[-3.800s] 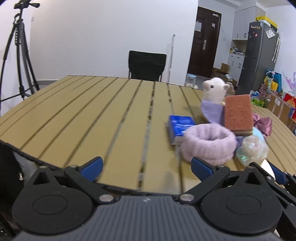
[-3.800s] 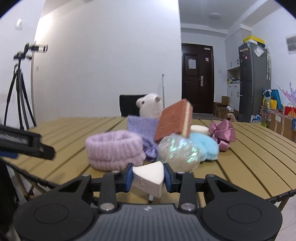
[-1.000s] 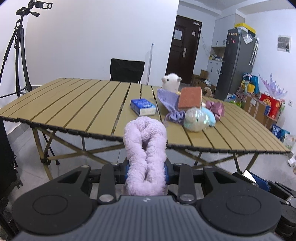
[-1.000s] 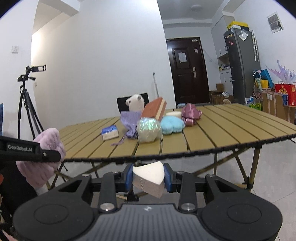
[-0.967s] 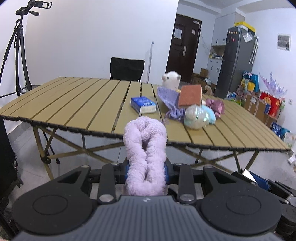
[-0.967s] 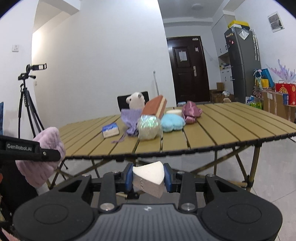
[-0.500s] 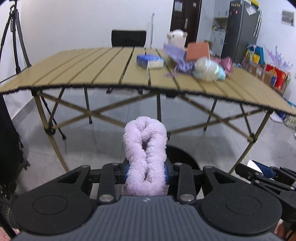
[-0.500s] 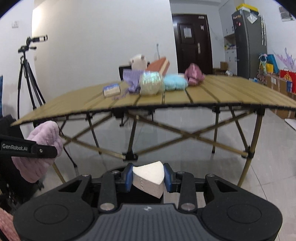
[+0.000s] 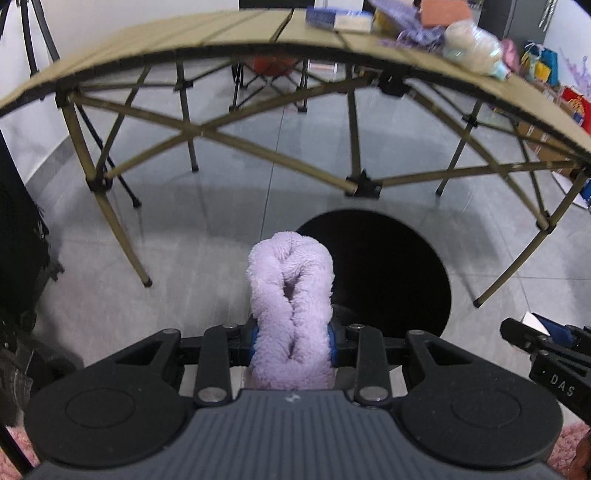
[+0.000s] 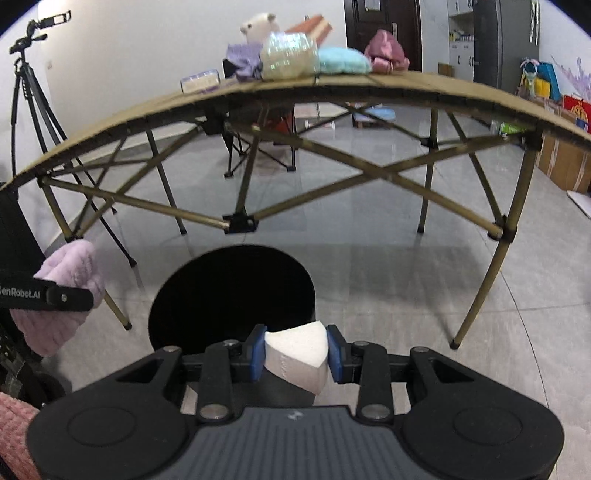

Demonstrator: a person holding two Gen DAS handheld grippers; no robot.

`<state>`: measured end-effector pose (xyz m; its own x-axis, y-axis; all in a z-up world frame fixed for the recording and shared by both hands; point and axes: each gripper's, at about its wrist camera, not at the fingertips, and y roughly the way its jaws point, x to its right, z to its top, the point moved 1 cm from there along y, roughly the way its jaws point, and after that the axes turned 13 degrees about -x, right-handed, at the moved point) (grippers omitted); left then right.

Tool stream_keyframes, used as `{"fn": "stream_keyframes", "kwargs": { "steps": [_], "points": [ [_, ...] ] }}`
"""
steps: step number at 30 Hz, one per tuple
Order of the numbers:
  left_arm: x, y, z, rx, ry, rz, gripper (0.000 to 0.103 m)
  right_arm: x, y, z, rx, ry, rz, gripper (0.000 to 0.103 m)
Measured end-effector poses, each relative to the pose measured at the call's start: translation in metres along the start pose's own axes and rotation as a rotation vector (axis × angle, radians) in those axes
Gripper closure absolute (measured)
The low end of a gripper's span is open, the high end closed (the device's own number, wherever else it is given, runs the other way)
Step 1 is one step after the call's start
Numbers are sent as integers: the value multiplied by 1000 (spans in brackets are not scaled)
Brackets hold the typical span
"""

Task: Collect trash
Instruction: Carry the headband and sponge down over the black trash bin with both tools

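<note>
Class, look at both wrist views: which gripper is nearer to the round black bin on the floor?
Right. The right gripper, clamping a white sponge wedge, hangs at the round black bin rim. The left gripper, squeezing a fluffy lilac headband, sits beside it, slightly farther off.

We're in a lived-in home: glossy grey tiled floor (image 10: 369,236), dark wooden entry door (image 10: 384,33), tall dark fridge (image 10: 517,40). We see a tan slatted folding table (image 10: 443,92) strewn with soft things, a black camera tripod (image 10: 29,92) beside it, and colourful gift bags (image 10: 543,83).
</note>
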<state>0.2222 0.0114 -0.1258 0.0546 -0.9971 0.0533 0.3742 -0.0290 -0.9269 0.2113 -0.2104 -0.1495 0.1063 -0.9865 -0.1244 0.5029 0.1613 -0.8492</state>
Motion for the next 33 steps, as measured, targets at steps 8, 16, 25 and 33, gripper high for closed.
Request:
{"fn": "stream_keyframes", "kwargs": {
  "steps": [8,16,25,33],
  "points": [
    [-3,23,11,-85,-17,5,71,6,25,3,-63,22,-15,70],
    [4,36,25,-118,-27,3,71,17,44,6,-105,52,-24,70],
    [23,49,38,-142,-23,-1,71,34,60,6,-133,97,-29,70],
    [53,62,50,-154,3,3,71,62,62,8,-114,165,-57,70]
  ]
}}
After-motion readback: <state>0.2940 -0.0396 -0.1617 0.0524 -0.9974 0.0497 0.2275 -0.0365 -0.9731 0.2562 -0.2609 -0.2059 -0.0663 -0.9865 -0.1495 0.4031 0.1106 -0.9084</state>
